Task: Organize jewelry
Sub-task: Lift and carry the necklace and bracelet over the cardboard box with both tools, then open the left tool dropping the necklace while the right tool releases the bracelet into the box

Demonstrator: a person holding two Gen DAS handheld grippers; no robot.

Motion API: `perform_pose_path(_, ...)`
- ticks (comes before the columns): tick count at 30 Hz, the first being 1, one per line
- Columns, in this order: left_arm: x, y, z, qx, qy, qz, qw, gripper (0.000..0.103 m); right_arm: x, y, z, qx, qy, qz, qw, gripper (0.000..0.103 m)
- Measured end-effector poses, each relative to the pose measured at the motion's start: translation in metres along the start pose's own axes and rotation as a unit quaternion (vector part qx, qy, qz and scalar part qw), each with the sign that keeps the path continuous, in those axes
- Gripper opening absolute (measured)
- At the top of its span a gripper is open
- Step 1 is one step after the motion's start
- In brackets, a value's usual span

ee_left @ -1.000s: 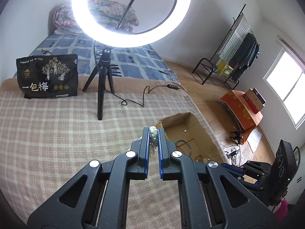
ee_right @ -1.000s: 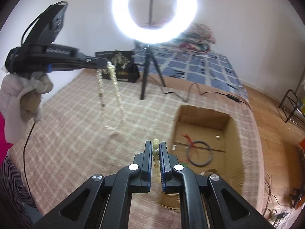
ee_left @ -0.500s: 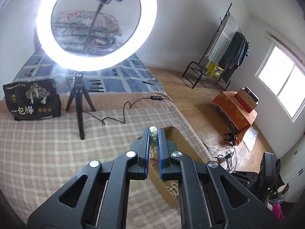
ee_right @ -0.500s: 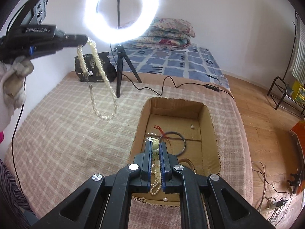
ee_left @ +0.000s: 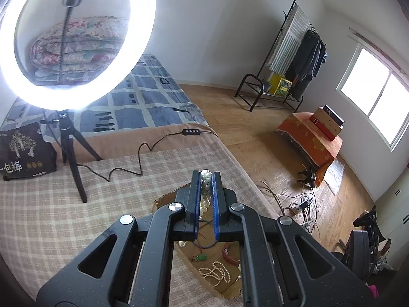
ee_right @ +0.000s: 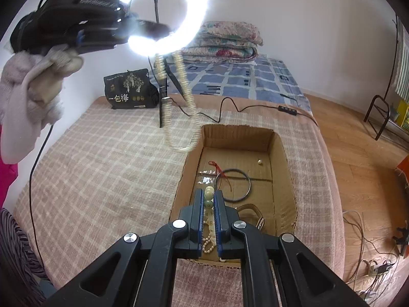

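Right wrist view has the right gripper (ee_right: 209, 204) clamped on a strand of greenish beads (ee_right: 208, 197), poised over the near end of the cardboard box (ee_right: 237, 134) on the plaid bed cover (ee_right: 102, 158). Left gripper (ee_left: 206, 194) is pinched tight on a pearl necklace (ee_right: 179, 102) that dangles in a long loop just beside the box's far left corner.

Main worry, I'd say: that loop looks blurred, so probably swinging, and a release now could drop it on the cover or drape it over the box wall. It could also tangle with the dark bangle (ee_right: 233, 184) and the red cord (ee_right: 217, 167) already inside.

Room-wise, the box mouth is wide open, but the ring light tripod (ee_right: 163, 102) and its cable (ee_right: 230, 107) stand near the far edge.
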State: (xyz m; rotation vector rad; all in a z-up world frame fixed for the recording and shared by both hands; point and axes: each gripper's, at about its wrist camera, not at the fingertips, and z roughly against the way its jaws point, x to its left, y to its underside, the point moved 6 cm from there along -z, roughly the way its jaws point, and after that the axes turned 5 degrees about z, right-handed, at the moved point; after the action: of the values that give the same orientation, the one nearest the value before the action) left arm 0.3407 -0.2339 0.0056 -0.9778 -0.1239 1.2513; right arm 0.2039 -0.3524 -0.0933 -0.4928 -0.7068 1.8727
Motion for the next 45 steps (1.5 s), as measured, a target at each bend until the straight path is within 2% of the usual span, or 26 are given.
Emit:
perform_pose_path(7,-0.013,0.004,-0.037,0.02,-0.009,-0.008,0.9997,0.006,0.0,0.01,-0.008,0.015,-0.014,-0.004,1.0,0.005)
perform_pose_path(17,-0.019,0.022,-0.076,0.041,-0.043,-0.043,0.9973,0.006,-0.004,0.02,-0.024,0.039,-0.022,-0.009,0.999,0.005)
perform_pose_path(25,-0.023,0.033,-0.093,0.048,-0.069,-0.076,0.9935,0.006,-0.008,0.027,-0.036,0.057,-0.025,-0.014,0.998,0.005)
perform_pose_path(37,-0.027,0.039,-0.098,0.051,-0.073,-0.087,0.9923,0.006,-0.012,0.028,-0.039,0.06,-0.016,-0.013,0.998,0.005)
perform_pose_path(40,-0.028,0.04,-0.098,0.05,-0.071,-0.09,0.9921,0.006,-0.011,0.027,-0.036,0.054,-0.01,-0.009,0.998,0.012)
perform_pose_path(42,-0.031,0.04,-0.096,0.046,-0.069,-0.096,0.9919,0.006,-0.011,0.025,-0.034,0.048,-0.006,-0.007,0.999,0.021)
perform_pose_path(43,-0.032,0.04,-0.096,0.046,-0.069,-0.1,0.9915,0.006,-0.01,0.025,-0.033,0.046,-0.006,-0.005,0.999,0.022)
perform_pose_path(44,-0.033,0.04,-0.096,0.048,-0.071,-0.105,0.9908,0.014,-0.01,0.024,-0.032,0.044,-0.004,-0.002,0.999,0.026)
perform_pose_path(45,-0.034,0.04,-0.096,0.049,-0.072,-0.108,0.9903,0.025,-0.009,0.024,-0.031,0.044,-0.002,0.001,0.999,0.034)
